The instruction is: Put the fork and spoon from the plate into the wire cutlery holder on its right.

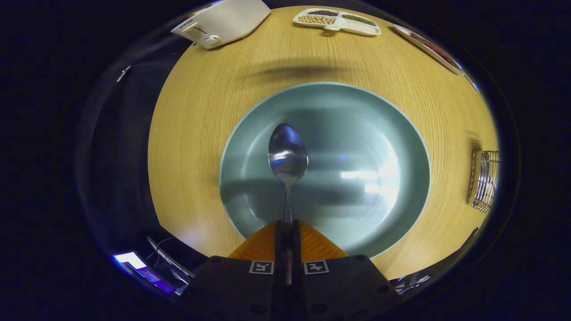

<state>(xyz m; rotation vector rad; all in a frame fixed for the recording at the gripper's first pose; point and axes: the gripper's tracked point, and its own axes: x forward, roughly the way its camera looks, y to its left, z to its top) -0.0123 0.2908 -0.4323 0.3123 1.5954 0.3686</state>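
Note:
My gripper [287, 225] is shut on the handle of a shiny metal spoon [287, 156], both fingers pressing on it. The spoon's bowl points straight ahead, held above the middle of a round pale green plate [383, 133] that lies on the wooden table. No other cutlery lies in the plate. The wire cutlery holder [486, 180] stands on the table to the right of the plate, well off to the side of my fingers.
Beyond the plate, a white divided tray [339, 21] of beans and seeds sits at the table's far edge. A white appliance [221, 22] stands far left, and another dish [430, 48] far right. The table's left edge drops to a dark floor.

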